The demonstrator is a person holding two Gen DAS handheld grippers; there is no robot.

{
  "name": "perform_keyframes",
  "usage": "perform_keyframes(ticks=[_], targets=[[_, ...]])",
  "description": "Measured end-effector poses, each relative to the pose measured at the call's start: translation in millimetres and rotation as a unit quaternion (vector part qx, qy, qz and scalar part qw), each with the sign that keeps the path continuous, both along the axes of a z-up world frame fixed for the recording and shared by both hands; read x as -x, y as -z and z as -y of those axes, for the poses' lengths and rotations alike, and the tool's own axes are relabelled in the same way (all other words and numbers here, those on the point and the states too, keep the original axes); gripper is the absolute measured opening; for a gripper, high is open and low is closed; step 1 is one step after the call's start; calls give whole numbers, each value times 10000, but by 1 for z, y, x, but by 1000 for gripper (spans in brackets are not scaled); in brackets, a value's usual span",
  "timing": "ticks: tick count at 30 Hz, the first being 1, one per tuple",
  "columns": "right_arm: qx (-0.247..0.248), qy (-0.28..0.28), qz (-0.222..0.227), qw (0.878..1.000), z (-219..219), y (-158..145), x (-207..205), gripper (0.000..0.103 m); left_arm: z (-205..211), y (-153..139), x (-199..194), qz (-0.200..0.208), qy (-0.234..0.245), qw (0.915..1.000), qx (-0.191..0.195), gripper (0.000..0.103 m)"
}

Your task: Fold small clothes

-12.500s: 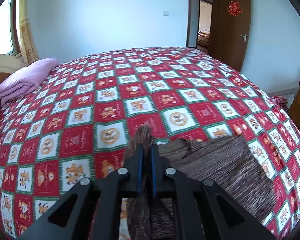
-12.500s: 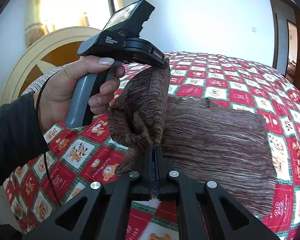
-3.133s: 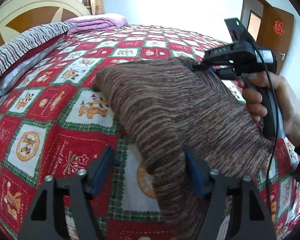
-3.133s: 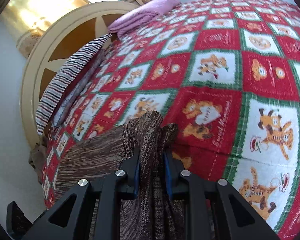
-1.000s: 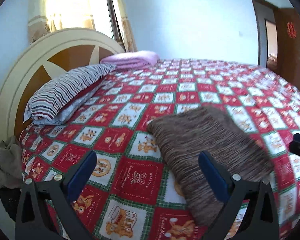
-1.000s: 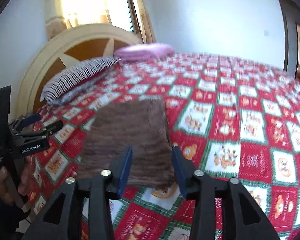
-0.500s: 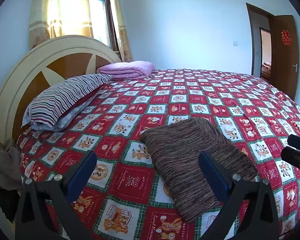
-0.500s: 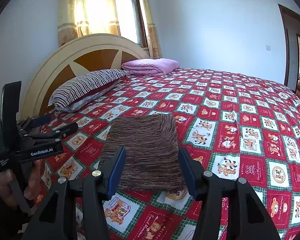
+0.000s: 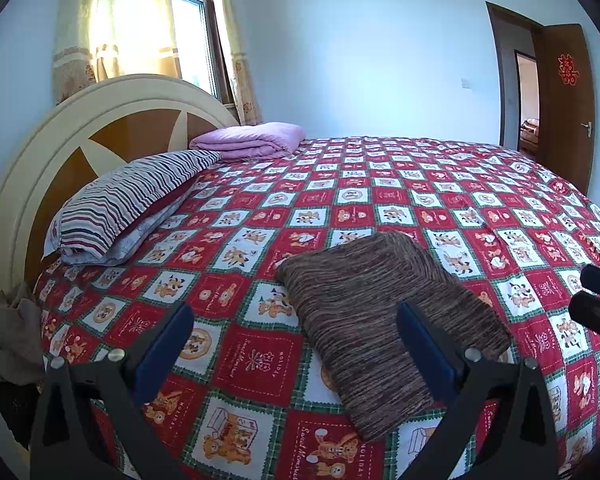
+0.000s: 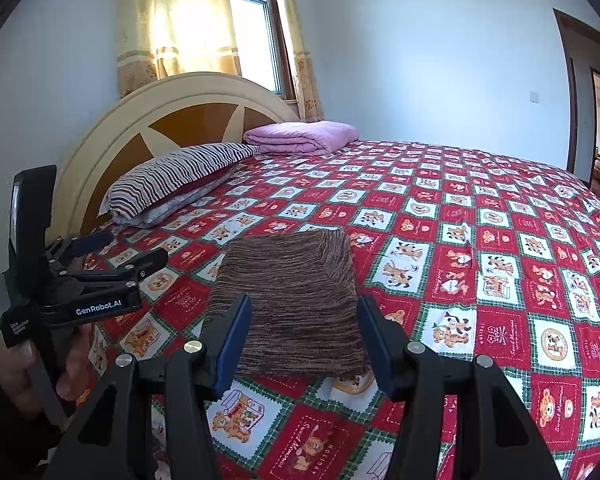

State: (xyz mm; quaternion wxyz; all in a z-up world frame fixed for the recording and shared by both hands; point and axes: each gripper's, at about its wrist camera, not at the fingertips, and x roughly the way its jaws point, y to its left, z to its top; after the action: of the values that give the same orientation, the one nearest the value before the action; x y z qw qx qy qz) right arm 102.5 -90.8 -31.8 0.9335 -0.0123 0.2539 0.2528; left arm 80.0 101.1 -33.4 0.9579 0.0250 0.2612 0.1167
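Note:
A brown knitted garment (image 9: 384, 320) lies folded into a flat rectangle on the red patterned bedspread (image 9: 260, 356). My left gripper (image 9: 293, 314) hovers above the bed near the garment's left edge, open wide, with nothing between its blue pads. In the right wrist view the same garment (image 10: 292, 292) lies just beyond my right gripper (image 10: 305, 308), which is open and holds nothing. A hand holds the left gripper (image 10: 132, 248) at the left of that view. The right gripper's black body (image 9: 596, 304) shows at the right edge of the left wrist view.
A striped pillow (image 9: 128, 204) and a folded pink blanket (image 9: 252, 140) lie by the round headboard (image 9: 112, 120). A heap of grey-brown clothes (image 9: 8, 332) sits off the bed's left corner. A brown door (image 9: 564, 100) stands open at the far right.
My right gripper has drawn back and a little up from the folded garment, so more of the bed shows. The garment has not moved, and the left gripper has barely shifted.

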Motion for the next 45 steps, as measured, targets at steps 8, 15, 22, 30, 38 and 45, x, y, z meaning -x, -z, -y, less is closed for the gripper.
perform_keyframes(ticks=[8,15,22,30,38,45], targets=[[-6,-30,-12,10000,-2,0,3,56,-3,0,-1,-20,-46,10000,28,103],[-14,-56,8,10000,-2,-1,5,56,-2,1,0,-18,-49,10000,28,103],[-4,-93,-33,10000,-4,1,4,56,-2,1,-1,-34,-53,10000,25,103],[-13,-99,5,10000,-3,2,6,56,-2,3,0,-71,-13,10000,31,103],[-36,-85,69,9999,-1,1,9,56,0,0,2,9,78,10000,2,103],[-45,-80,152,9998,0,-1,13,56,-3,-1,0,-36,43,10000,-21,103]])
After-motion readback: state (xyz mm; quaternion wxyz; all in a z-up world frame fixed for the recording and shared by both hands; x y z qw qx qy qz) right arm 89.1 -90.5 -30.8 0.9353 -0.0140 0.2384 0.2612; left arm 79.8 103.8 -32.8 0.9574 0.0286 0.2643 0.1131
